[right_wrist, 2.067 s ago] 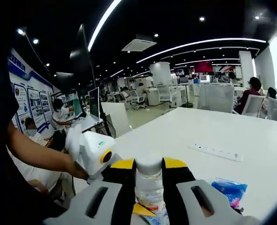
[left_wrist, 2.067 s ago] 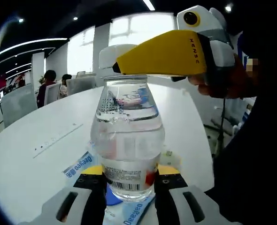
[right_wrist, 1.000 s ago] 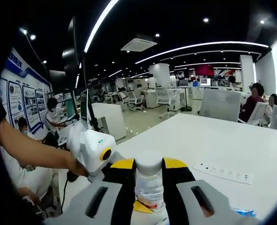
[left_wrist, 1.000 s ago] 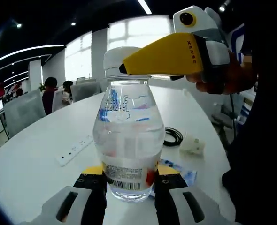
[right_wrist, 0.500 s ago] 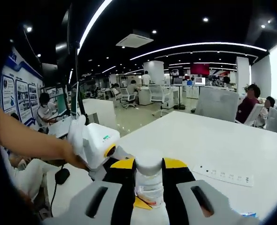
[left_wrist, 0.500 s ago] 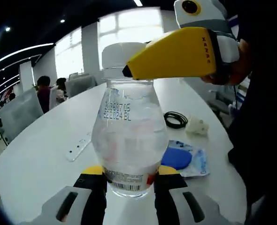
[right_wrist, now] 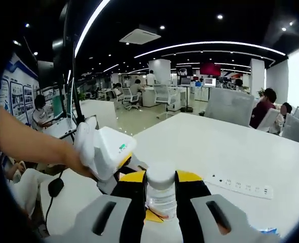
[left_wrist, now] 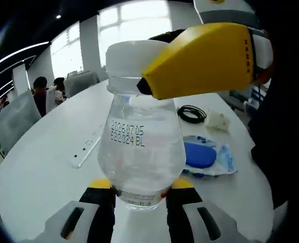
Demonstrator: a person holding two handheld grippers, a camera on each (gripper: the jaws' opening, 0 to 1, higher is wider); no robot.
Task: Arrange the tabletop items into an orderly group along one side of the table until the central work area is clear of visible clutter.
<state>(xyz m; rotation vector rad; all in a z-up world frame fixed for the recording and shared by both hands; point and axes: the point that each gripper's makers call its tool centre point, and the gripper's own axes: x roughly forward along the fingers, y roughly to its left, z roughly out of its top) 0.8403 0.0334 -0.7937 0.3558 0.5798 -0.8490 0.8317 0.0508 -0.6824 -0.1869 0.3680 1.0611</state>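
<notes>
A clear water bottle (left_wrist: 139,152) with a white cap (left_wrist: 126,58) stands upright between my two grippers over the white table (left_wrist: 38,177). My left gripper (left_wrist: 139,200) is shut on the bottle's base. My right gripper (right_wrist: 160,185) is shut on the cap (right_wrist: 160,177) from the side, and one of its yellow fingers (left_wrist: 205,61) crosses the left gripper view at the bottle's neck. In the right gripper view, a hand holds the white left gripper (right_wrist: 124,164) just left of the bottle. The bottle's bottom is hidden, so I cannot tell whether it touches the table.
A blue packet (left_wrist: 205,157) lies right of the bottle, with a black cable coil (left_wrist: 191,113) and a white charger (left_wrist: 216,119) beyond it. A white power strip (left_wrist: 88,149) lies at the left, also seen as power strip (right_wrist: 243,185). People sit at chairs past the table's far edge.
Both grippers have kept their hold and carried the bottle along the table. The blue packet, once under the bottle, now lies to its right, and the cable and charger have come into view.
</notes>
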